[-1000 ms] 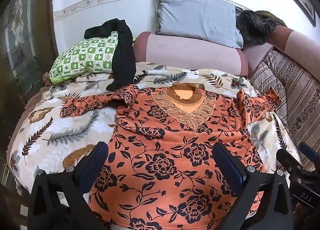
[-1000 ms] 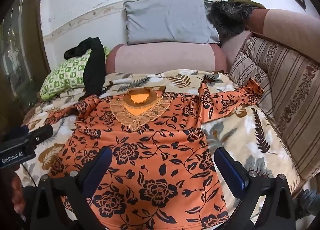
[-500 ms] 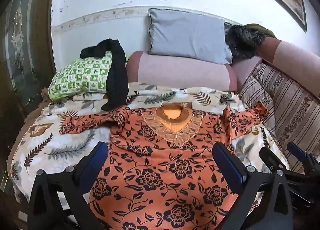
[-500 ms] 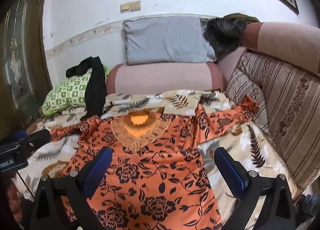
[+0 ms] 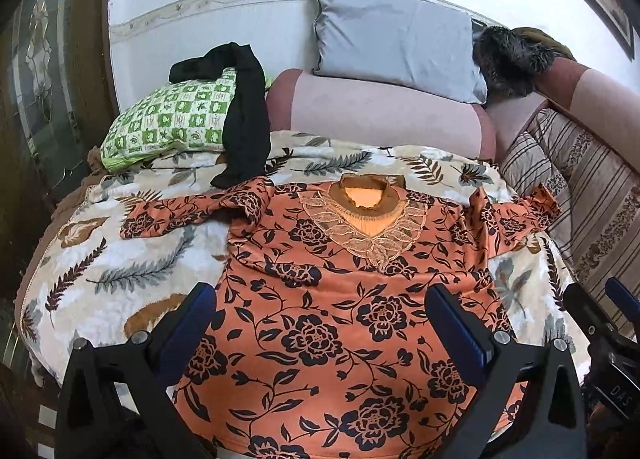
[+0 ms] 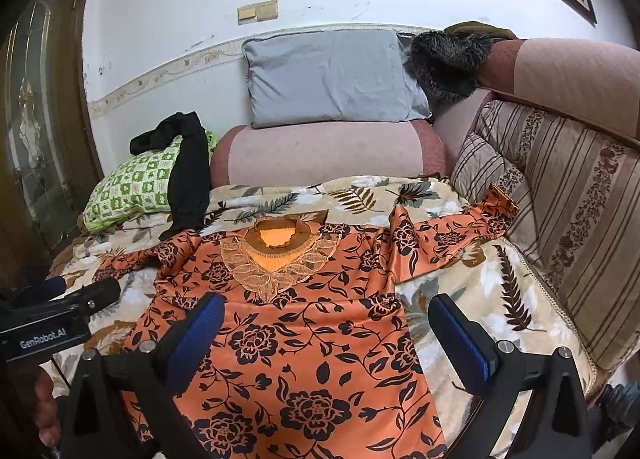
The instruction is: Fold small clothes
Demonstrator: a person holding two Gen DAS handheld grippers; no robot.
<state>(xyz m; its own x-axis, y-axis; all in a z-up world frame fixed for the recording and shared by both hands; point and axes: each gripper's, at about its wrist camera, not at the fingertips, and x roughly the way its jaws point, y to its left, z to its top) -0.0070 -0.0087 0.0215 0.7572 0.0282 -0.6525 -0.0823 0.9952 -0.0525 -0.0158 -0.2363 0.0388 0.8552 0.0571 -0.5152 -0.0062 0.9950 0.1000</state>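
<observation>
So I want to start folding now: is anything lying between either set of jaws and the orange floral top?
Nothing visible. The orange floral top lies spread directly below both open grippers; the black garment only meets its far left shoulder.

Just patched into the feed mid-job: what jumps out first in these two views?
The orange flowered top dominates, spread face up on the leaf-print blanket, lace neckline toward the wall and both sleeves out to the sides. Both grippers, left and right, hang open above its lower half, holding nothing. Behind, a black garment drapes over a green checked pillow.
</observation>
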